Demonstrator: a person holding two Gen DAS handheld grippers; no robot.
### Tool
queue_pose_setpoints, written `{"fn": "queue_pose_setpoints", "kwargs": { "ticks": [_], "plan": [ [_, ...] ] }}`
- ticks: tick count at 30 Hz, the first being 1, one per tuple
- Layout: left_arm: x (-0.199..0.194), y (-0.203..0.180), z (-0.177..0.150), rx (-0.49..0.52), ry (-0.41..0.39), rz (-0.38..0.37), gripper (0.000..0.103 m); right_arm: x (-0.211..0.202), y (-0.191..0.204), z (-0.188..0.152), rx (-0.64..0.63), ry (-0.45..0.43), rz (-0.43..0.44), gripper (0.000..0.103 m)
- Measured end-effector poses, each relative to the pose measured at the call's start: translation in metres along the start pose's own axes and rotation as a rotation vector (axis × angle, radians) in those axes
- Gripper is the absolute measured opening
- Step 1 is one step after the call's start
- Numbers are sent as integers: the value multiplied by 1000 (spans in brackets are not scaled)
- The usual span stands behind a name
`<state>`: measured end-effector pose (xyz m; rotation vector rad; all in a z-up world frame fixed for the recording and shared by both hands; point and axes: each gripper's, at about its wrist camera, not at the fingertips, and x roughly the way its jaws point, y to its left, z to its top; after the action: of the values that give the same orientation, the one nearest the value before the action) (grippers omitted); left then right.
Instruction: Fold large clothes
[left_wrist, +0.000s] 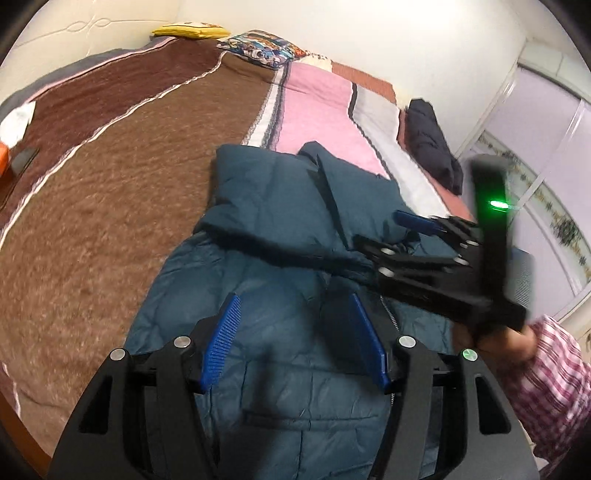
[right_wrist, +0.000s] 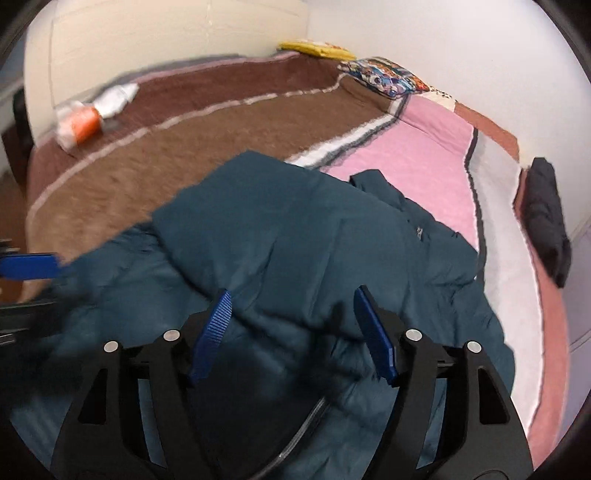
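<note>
Teal quilted puffer jacket (right_wrist: 295, 236) is cut off below, and its small chest label is too blurred to read. Left gripper (left_wrist: 295, 343) and right gripper (right_wrist: 293, 332) both hover spread, holding nothing.

Dark teal quilted jacket (right_wrist: 295, 236); brown blanket (left_wrist: 122, 173) with pale stripes; pink and grey striped blanket (right_wrist: 424, 162); yellow cushion (left_wrist: 188, 30); multicoloured cartoon-print pillow (left_wrist: 262, 46); black folded garment (right_wrist: 546, 218); black left gripper (left_wrist: 295, 339) and right gripper (right_wrist: 291, 332), blue ribbed pads (left_wrist: 221, 343); pink-white checked sleeve (left_wrist: 550, 373)
</note>
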<state>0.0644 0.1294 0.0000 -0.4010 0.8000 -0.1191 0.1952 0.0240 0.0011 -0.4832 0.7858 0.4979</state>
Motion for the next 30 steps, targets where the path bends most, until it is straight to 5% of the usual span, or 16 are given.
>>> {"fn": "queue_pose_setpoints", "kwargs": {
  "ticks": [3, 6, 9, 16, 20, 26, 30],
  "plan": [
    [-3, 7, -3, -8, -4, -19, 60, 22, -8, 0, -15, 41, -92, 67],
    [-1, 11, -5, -18, 0, -35, 60, 32, -19, -3, 10, 73, -114, 18],
    [2, 10, -5, -14, 5, -41, 60, 25, -42, -4, 103, 45, -109, 8],
    [6, 2, -4, -2, 21, -43, 60, -29, -122, -20, 381, -65, -146, 6],
    [12, -7, -2, 9, 33, -47, 60, -39, -176, -54, 584, -30, -124, 8],
    [16, -26, 5, 69, 33, -29, 60, -36, -218, -110, 757, 73, -173, 34],
    [21, -37, 20, 121, 15, 18, 60, -48, -234, -136, 858, 67, -179, 37]
  ]
}}
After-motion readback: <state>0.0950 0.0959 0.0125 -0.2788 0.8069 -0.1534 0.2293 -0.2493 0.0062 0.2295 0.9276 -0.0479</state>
